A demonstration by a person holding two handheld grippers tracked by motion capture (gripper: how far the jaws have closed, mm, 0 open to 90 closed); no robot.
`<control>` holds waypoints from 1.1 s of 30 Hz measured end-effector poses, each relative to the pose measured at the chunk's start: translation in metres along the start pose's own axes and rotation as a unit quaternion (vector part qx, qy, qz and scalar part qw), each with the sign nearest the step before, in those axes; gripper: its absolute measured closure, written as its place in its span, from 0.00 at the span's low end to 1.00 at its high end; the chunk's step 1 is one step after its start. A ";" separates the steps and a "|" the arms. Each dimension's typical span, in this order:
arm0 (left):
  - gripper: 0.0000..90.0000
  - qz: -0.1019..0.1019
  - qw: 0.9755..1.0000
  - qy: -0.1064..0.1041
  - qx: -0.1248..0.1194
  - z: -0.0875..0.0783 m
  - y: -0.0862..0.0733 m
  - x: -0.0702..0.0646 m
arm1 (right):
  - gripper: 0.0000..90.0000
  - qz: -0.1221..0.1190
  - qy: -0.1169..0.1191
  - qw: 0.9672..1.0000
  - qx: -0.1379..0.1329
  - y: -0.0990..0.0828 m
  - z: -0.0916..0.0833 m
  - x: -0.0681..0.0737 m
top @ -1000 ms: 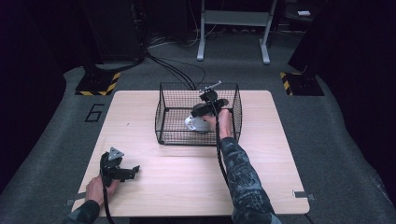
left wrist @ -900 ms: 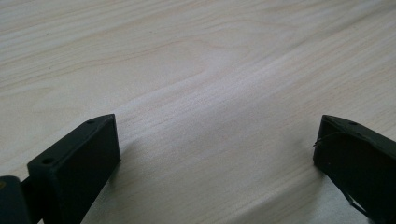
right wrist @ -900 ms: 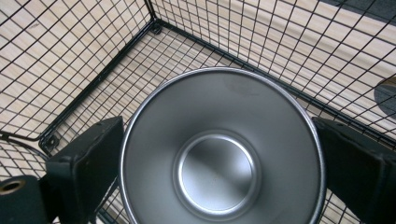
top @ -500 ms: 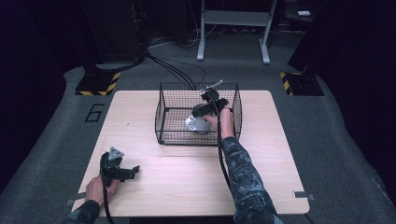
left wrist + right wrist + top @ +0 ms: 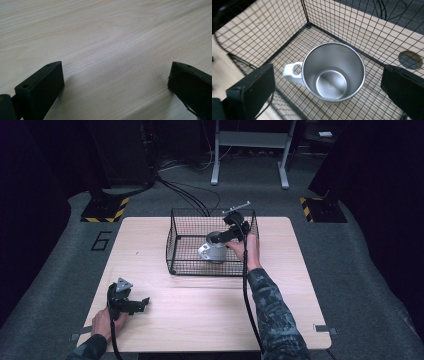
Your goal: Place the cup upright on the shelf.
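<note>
- The wooden table (image 5: pixel 300 285) carries everything I'm working with; its near half is bare, which gives my idle hand somewhere to rest.
- The black wire basket (image 5: pixel 176 245) sits toward the far side of the table, open at the top so I can come in from above.
- The steel mug (image 5: pixel 333 71) stands upright on the basket floor, white handle (image 5: pixel 291 72) sticking out sideways.
- My right gripper (image 5: pixel 229 233) hangs just above the mug, jaws spread wide on either side of it and touching nothing, so I judge the mug sits free.
- My left gripper (image 5: pixel 142 302) lies low near the table's front left corner, jaws apart and empty, parked clear of the basket.
</note>
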State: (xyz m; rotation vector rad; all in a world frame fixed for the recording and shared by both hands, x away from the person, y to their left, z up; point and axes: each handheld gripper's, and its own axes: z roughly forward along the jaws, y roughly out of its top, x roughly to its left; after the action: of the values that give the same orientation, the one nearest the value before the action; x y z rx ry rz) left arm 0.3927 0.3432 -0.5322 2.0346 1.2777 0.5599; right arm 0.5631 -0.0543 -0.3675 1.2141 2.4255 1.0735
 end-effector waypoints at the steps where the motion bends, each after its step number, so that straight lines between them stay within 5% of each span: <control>1: 0.00 -0.001 1.000 -0.001 0.001 0.000 0.000 0.000 | 0.00 -0.008 0.004 1.000 -0.006 -0.002 -0.010 0.003; 14: 0.00 -0.001 1.000 -0.001 0.001 0.000 0.000 0.000 | 0.00 -0.059 0.010 0.998 -0.028 -0.031 -0.062 0.028; 27: 0.00 -0.001 1.000 -0.001 0.002 0.000 0.000 0.000 | 0.00 -0.068 -0.006 0.997 -0.039 -0.085 -0.092 0.035; 33: 0.00 -0.001 1.000 -0.001 0.002 0.000 0.000 0.000 | 0.00 -0.052 -0.024 0.998 -0.034 -0.121 -0.099 0.028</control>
State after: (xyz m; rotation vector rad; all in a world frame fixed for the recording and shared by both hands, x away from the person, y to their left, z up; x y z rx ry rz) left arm 0.3923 0.3430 -0.5321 2.0363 1.2804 0.5538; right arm 0.4242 -0.1304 -0.3785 1.0666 2.3674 1.0758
